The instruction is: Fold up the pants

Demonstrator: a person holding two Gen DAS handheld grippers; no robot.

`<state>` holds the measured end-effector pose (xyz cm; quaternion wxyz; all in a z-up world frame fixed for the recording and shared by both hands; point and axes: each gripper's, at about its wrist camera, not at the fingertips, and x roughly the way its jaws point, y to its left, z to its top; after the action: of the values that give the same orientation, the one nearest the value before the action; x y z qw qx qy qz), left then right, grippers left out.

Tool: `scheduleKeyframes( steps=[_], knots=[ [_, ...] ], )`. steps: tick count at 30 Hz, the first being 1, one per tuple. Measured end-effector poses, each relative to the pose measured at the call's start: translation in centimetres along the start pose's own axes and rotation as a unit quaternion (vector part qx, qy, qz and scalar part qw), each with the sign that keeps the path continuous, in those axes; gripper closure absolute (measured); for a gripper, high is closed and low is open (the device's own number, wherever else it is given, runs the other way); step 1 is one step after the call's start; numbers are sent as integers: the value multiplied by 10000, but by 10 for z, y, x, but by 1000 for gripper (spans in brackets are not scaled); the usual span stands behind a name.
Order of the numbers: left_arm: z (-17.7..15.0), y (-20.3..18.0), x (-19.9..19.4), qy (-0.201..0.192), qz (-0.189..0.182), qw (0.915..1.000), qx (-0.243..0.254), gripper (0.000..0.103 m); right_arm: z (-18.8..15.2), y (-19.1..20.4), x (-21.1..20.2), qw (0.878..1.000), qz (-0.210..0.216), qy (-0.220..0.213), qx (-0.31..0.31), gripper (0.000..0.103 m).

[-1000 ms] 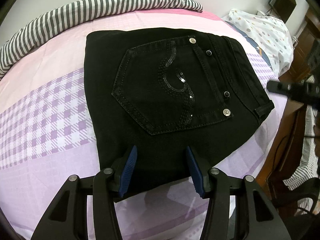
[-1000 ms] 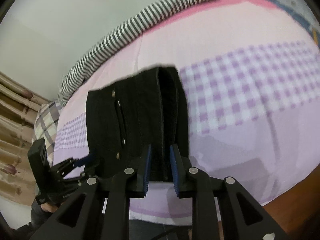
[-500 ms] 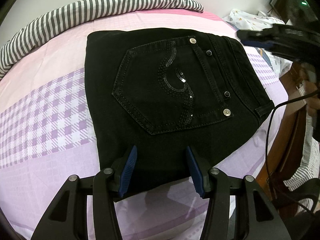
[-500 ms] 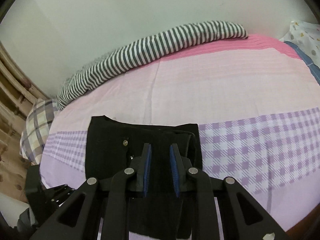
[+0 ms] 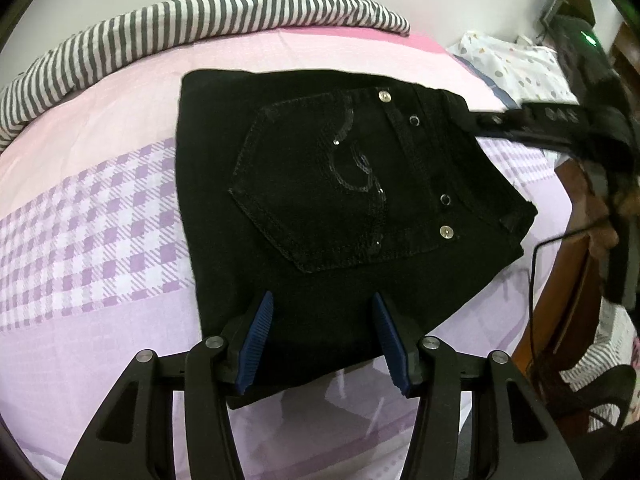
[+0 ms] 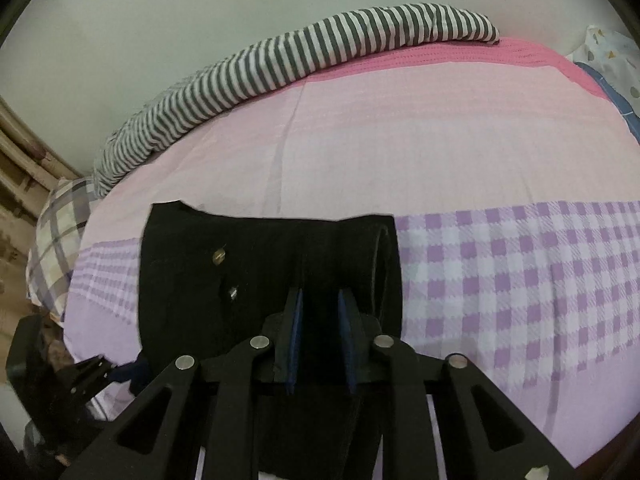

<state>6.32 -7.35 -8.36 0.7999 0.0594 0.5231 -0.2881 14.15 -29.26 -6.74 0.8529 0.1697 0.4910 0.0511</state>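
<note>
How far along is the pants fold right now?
Mostly done: the black pants lie as a compact stack on the bedsheet, back pocket up. In hand: the right tool pinches the waistband edge; the left tool stands open over the near edge. Left: release and withdraw.

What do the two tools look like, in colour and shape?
Both are alike. The left tool and the right tool have black, angular linkage arms with triangular cut-outs and round silver pivot pins. Each finger carries a blue ribbed pad. A thin black cable shows at the right edge of the left view.
</note>
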Motion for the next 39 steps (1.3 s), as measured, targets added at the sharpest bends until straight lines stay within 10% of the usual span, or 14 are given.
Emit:
scheduleKeyframes(
  steps=[21,39],
  knots=[
    [5,38,-33,-416,750,9945,-601,48,-75,11,-16,9996,-36,265,-87,80],
    [16,69,-7,-32,-20,9931,-1176,47,-61,-9,-24,9944,907,472,267,64]
  ],
)
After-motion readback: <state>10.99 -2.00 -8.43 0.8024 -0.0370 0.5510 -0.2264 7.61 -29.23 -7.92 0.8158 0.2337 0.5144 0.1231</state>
